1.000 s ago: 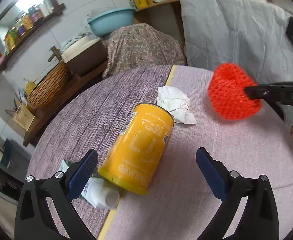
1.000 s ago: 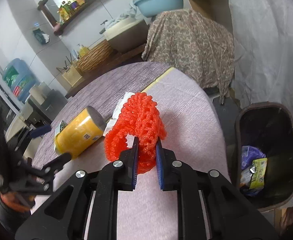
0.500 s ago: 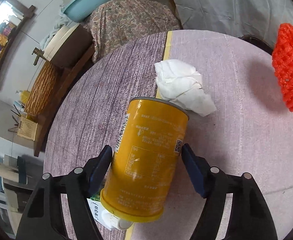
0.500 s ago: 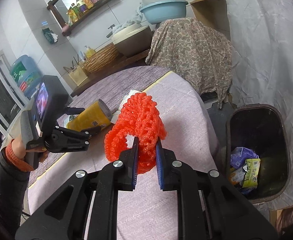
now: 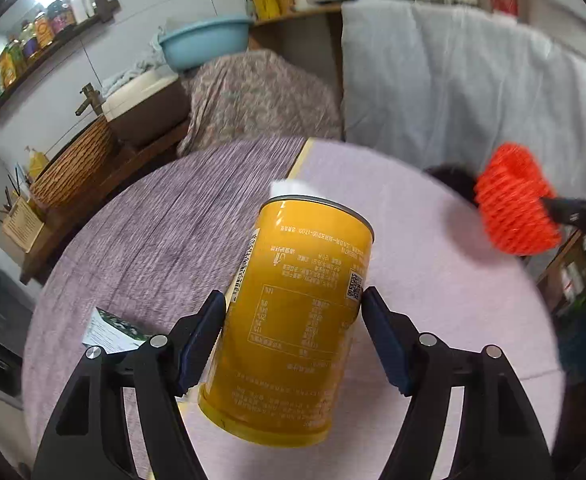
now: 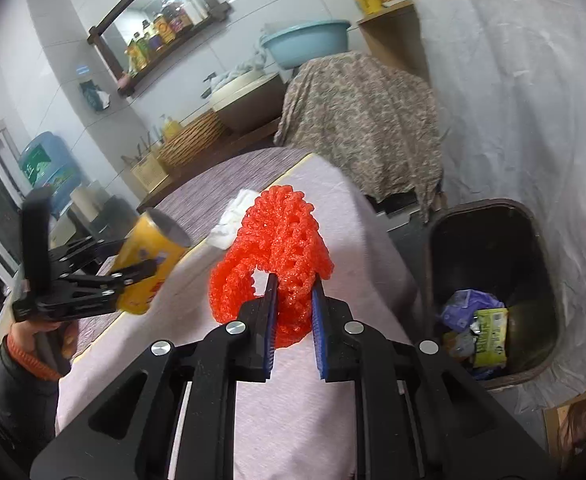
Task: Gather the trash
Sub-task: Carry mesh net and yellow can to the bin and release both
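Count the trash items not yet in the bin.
4: yellow can in the left gripper; red foam net in the right gripper; tissue and carton on the table. More may be hidden.

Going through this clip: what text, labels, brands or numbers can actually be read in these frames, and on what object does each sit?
Nothing reads with certainty.
Yellow can: upside-down print, table and QR code; too small to read.
Green-and-white packet on the table: print blurred.
Blue water jug: label illegible.
Shelf bottles: labels too small.
Green wrapper in the trash bin: unreadable.
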`<state>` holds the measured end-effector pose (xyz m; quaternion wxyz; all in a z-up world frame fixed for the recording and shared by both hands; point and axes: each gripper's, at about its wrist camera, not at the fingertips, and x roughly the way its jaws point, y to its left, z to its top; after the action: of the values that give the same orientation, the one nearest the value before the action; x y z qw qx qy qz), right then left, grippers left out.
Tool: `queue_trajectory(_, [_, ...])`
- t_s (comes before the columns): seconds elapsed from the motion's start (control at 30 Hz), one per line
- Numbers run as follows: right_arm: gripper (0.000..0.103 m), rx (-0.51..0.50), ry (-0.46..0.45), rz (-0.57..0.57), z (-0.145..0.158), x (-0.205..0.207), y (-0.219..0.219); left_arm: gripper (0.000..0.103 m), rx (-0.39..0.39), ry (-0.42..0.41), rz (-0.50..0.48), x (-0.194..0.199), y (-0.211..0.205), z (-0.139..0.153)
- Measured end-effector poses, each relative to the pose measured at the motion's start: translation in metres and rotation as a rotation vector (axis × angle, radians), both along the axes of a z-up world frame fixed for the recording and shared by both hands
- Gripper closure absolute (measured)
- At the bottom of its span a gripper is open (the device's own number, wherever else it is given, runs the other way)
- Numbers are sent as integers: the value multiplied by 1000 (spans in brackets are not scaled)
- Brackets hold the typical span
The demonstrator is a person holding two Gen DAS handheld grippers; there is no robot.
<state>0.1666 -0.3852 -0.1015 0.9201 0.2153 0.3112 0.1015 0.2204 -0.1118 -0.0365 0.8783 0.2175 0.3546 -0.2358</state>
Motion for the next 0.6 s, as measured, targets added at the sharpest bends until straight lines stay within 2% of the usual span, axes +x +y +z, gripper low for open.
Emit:
queue_trajectory(0.17, [87, -22, -11, -113, -5, -22, -35, 34, -138, -10, -63, -28, -24, 10])
queue_trajectory(0.27, [87, -16, 20, -195, -16, -29, -65, 34, -191, -10, -96, -35, -51, 10])
queue_trajectory(0.33, [87, -24, 49, -252, -26, -30, -84, 34, -230, 20, -122, -36, -71, 8])
queue_trajectory(0.43, [87, -24, 116, -314, -52, -25, -111, 35, -277, 75, -158, -36, -100, 1])
queue_trajectory(0.6, [87, -26, 217, -361, -98, -7, -136, 39, -295, 118, -212, -38, -149, -6])
